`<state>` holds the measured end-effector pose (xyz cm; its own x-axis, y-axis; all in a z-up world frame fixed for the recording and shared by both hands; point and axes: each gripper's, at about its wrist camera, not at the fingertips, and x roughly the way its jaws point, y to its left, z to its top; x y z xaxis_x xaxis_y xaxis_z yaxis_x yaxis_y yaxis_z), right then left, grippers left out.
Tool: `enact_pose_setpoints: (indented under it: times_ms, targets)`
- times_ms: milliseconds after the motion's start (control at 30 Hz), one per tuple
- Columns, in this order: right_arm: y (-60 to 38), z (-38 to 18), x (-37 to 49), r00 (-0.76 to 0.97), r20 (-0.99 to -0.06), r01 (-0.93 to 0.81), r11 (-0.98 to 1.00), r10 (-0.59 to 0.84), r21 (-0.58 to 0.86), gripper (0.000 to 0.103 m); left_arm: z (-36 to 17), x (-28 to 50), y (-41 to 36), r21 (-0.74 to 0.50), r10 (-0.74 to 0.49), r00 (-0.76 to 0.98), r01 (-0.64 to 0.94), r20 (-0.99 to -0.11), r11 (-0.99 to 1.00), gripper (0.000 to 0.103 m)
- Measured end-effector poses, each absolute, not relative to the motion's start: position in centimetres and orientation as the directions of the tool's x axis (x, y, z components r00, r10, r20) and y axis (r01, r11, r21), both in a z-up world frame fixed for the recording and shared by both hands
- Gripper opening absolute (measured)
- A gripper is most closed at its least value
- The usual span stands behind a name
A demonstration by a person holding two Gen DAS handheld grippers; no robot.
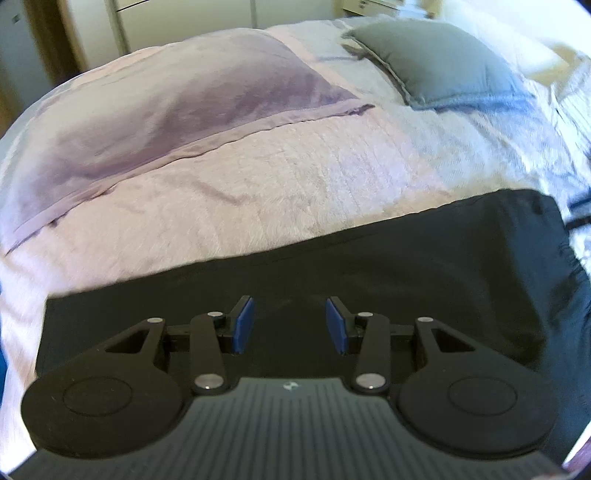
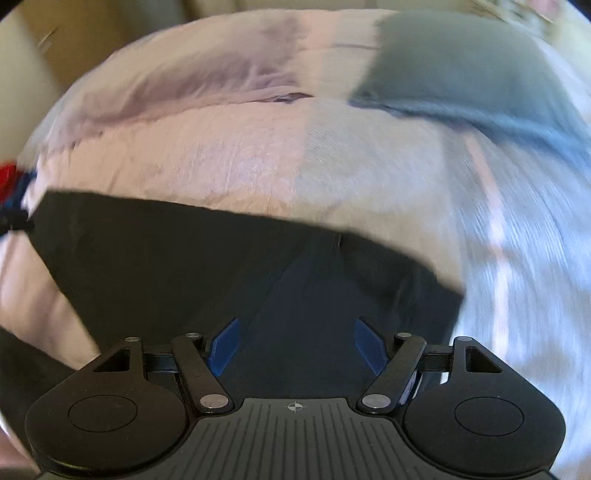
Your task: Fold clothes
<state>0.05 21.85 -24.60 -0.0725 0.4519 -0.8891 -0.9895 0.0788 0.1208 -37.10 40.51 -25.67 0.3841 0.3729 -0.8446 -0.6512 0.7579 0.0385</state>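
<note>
A black garment (image 1: 388, 266) lies flat on the bed in a broad folded band. It also shows in the right wrist view (image 2: 177, 258), where a seam or fold runs up its middle. My left gripper (image 1: 291, 321) is open and empty, its blue pads hovering just over the garment's near part. My right gripper (image 2: 297, 339) is open wider and empty, also over the garment, near its right end. The right wrist view is motion-blurred.
The bed has a pale pink-white quilt (image 1: 258, 177). A lilac pillow (image 1: 177, 107) lies at the back left and a grey cushion (image 1: 443, 62) at the back right. White cupboards (image 1: 184, 18) stand beyond the bed. Something red and blue (image 2: 11, 181) shows at the left edge.
</note>
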Motion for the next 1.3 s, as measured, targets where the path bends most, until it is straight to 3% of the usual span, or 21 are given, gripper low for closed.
enact_pose_setpoints:
  times_ms: [233,667,700,800,867,1000,1300]
  targets:
    - [29.2,-29.4,5.2,-0.171,-0.910,-0.983,-0.128,0.378,0.132,0.072,-31.0,-34.5,47.1,0.042,0.262,0.436,-0.452,-0.861,0.891,0.039]
    - [35.1,-34.5,9.1,-0.400,-0.906,-0.913,-0.138,0.135,0.383,0.072,-36.7,-35.1,54.6,-0.029,0.025,0.333,-0.157,-0.943,0.987,0.046]
    - [35.2,-34.7,9.1,-0.401,-0.907,-0.914,-0.127,0.128,0.386,0.060,-37.0,-35.3,54.7,-0.041,0.009,0.327,-0.146,-0.945,0.988,0.038]
    - [34.8,-34.2,8.6,-0.355,-0.926,-0.931,-0.141,0.130,0.338,0.044,-37.3,-35.8,54.4,-0.026,0.009,0.320,-0.106,-0.947,0.994,0.014]
    - [33.9,-33.2,8.0,-0.320,-0.934,-0.941,-0.164,0.159,0.295,0.037,-36.8,-36.5,53.3,0.036,0.058,0.336,-0.071,-0.940,0.997,0.010]
    - [30.9,-29.2,6.2,-0.239,-0.929,-0.960,-0.212,0.282,0.183,0.031,-34.0,-38.4,50.9,0.144,0.168,0.403,-0.088,-0.900,0.986,0.009]
    - [15.8,-19.4,-4.3,0.020,-0.840,-0.967,-0.202,0.543,-0.153,0.023,-24.0,-48.4,38.9,0.126,0.311,0.525,-0.357,-0.792,0.926,0.010]
